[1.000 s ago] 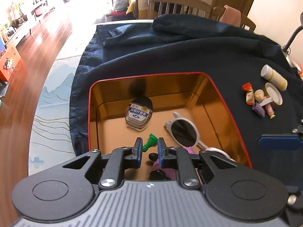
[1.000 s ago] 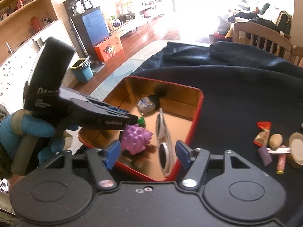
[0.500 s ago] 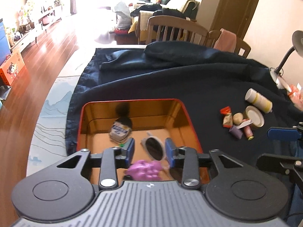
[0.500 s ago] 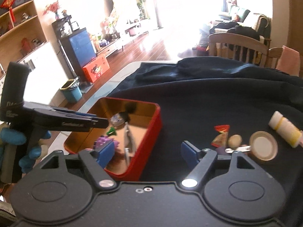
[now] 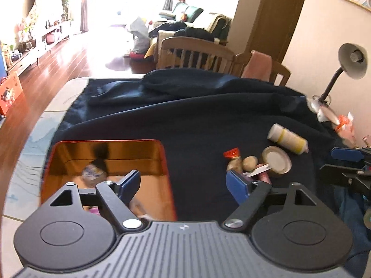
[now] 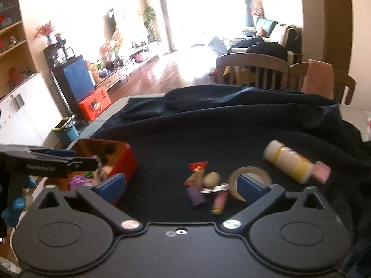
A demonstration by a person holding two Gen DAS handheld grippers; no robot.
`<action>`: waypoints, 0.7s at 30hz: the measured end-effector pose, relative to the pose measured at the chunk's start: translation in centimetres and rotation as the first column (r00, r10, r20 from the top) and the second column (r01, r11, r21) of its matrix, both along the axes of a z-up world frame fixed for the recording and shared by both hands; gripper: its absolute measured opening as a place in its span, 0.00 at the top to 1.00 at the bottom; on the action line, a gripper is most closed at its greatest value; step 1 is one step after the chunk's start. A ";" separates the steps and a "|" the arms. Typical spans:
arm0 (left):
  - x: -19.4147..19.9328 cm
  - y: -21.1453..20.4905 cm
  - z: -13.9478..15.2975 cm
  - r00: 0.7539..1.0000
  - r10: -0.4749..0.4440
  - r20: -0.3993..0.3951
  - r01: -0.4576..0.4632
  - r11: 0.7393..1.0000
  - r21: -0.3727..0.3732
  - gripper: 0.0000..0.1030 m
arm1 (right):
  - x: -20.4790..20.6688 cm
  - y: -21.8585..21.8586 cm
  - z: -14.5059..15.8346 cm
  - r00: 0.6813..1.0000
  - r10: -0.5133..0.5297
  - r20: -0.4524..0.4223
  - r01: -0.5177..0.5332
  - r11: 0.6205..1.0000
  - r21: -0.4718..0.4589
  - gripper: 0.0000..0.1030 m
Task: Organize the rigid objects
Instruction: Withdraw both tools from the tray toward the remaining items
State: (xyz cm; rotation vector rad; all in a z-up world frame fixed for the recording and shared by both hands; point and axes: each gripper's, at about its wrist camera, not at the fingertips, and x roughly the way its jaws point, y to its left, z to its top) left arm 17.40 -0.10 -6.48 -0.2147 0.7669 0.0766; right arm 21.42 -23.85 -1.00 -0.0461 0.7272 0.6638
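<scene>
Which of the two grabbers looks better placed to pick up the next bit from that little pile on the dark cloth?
Probably the right gripper: its opening, empty jaws frame the pile, the purple block nearest.

Table under dark cloth; red tin, bottle, small items.

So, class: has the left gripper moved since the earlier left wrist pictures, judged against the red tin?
Yes. The left gripper has drawn back and swung right: the red tin now sits lower left, no longer straight ahead, and its jaws are opening, empty.
</scene>
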 end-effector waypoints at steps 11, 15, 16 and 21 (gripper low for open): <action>3.2 -6.0 -1.3 1.000 -0.011 -0.015 0.011 1.000 0.008 0.18 | 4.6 -6.3 -0.8 0.999 -0.046 0.019 0.047 0.996 -0.071 0.00; 4.6 -7.9 -2.2 0.999 -0.010 -0.039 0.011 1.000 0.020 0.18 | 6.8 -7.7 -1.4 0.999 -0.048 0.013 0.049 0.993 -0.104 0.00; 4.8 -8.3 -2.5 0.999 -0.011 -0.049 0.012 1.000 0.024 0.18 | 7.4 -8.1 -1.6 0.999 -0.045 0.008 0.045 0.993 -0.110 0.00; 6.4 -9.7 -4.4 0.995 -0.007 -0.100 0.009 1.000 0.019 0.18 | 10.2 -8.5 -2.8 1.000 -0.022 -0.014 0.020 0.988 -0.150 0.00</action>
